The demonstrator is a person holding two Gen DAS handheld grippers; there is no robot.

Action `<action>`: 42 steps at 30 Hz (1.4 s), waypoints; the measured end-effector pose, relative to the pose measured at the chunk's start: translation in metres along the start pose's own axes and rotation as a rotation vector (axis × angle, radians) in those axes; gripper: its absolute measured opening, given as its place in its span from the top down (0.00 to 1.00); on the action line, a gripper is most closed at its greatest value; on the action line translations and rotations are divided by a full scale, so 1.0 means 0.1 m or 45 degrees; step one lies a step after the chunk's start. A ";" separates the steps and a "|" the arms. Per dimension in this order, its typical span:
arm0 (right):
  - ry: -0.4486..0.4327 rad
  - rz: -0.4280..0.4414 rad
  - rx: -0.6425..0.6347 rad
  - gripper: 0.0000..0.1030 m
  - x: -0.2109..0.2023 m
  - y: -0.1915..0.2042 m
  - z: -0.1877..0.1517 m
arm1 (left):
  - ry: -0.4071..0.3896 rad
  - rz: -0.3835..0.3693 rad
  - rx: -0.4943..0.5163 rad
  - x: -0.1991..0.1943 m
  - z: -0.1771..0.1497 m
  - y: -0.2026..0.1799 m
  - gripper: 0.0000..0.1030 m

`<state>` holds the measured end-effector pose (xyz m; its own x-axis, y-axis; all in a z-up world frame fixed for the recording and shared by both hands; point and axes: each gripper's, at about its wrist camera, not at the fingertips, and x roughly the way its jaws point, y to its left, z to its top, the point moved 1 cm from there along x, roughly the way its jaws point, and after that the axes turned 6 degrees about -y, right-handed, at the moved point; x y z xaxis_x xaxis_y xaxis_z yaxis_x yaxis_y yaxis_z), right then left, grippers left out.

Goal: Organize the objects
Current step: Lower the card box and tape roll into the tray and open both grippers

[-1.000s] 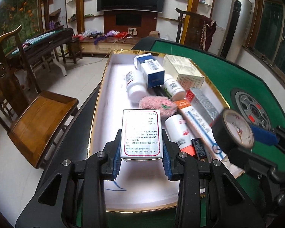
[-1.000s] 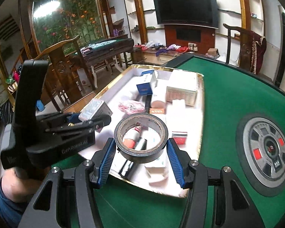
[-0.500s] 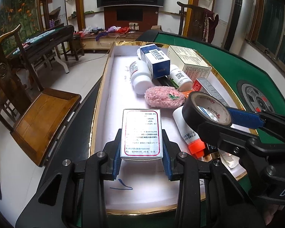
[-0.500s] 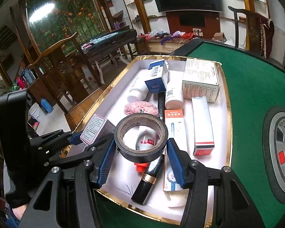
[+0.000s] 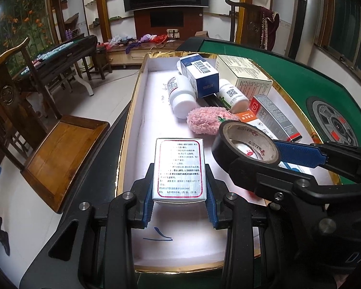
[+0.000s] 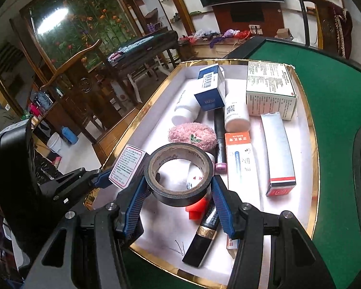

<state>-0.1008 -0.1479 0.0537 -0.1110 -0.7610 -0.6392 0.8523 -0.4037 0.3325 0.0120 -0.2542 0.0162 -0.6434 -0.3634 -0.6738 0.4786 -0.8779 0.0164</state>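
The green-topped desk carries a long white tray with a gold rim, and most of the task's things lie inside it. At the tray's far right sits a large cream box, with a blue and white box to its left resting across two white bottles that lie on their sides. Along the right side lies a silver carton with a red end, and just left of it an orange and white carton. A pink fuzzy pouch sits mid-tray, near the bottles. A dark tube with a gold band lies at the near end. The left claw is pinching a white medicine box with a red-bordered label, holding it above the tray's near left part. The right claw is pinching a roll of black tape by its outer sides, hole facing up, above the tray's near middle, just right of the medicine box. Seen from the left wrist, the tape roll hangs beside the pouch's near edge.
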 end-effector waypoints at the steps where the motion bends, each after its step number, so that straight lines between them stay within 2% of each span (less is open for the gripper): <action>1: -0.001 -0.008 -0.010 0.47 0.01 0.02 0.00 | 0.001 0.001 0.003 0.00 0.00 0.00 0.66; 17: 0.006 -0.063 -0.079 0.47 0.10 0.08 0.02 | 0.007 0.035 0.053 0.04 -0.01 -0.08 0.65; 42: 0.058 -0.067 -0.039 0.46 0.15 0.01 -0.01 | 0.014 0.066 0.089 0.09 -0.04 -0.12 0.64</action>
<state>-0.1014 -0.1589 0.0435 -0.1335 -0.7151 -0.6861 0.8611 -0.4264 0.2769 0.0029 -0.2452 0.0073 -0.6118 -0.4059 -0.6790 0.4680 -0.8777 0.1030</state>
